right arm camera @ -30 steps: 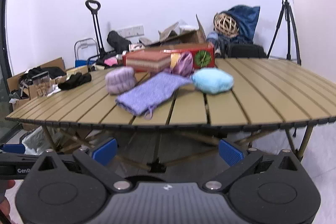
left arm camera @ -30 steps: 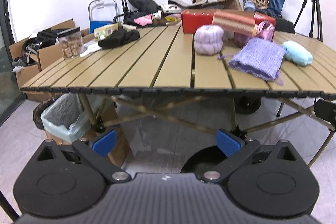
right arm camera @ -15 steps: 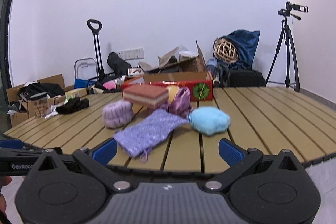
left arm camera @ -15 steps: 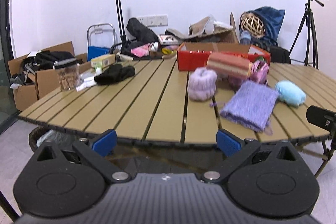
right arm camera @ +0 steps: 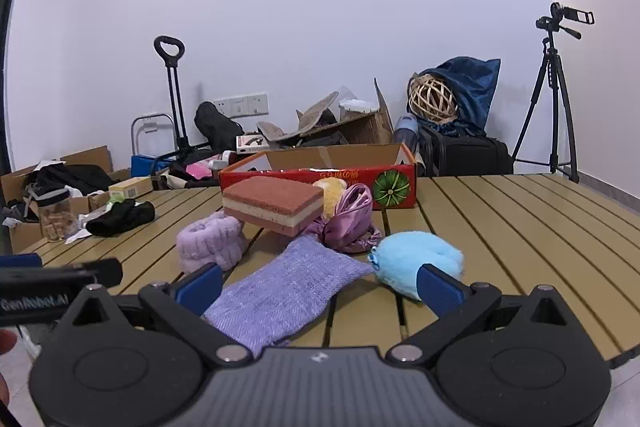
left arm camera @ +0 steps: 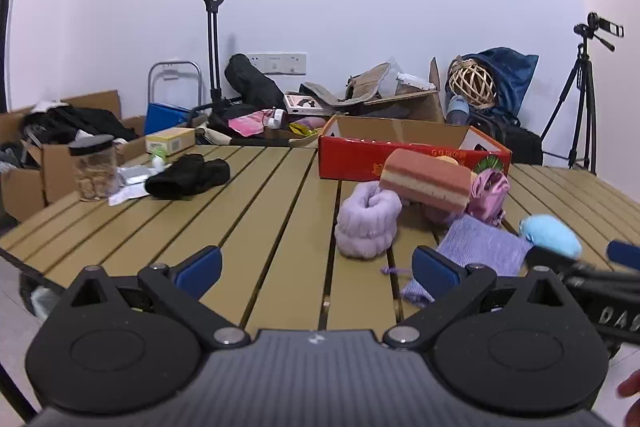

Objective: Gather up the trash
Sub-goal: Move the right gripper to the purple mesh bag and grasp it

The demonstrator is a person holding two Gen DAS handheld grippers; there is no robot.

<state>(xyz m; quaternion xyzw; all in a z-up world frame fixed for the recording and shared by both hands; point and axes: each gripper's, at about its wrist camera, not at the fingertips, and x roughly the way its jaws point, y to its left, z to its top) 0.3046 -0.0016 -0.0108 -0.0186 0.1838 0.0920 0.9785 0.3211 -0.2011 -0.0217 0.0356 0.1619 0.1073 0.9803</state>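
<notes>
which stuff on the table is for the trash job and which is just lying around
Likely part of the job (a guess):
- purple cloth
- blue puff
- lilac scrunchie
- sponge
- pink satin bundle
- red box, perhaps the bin

Just lying about:
- black gloves
- jar
- tripod
- trolley
</notes>
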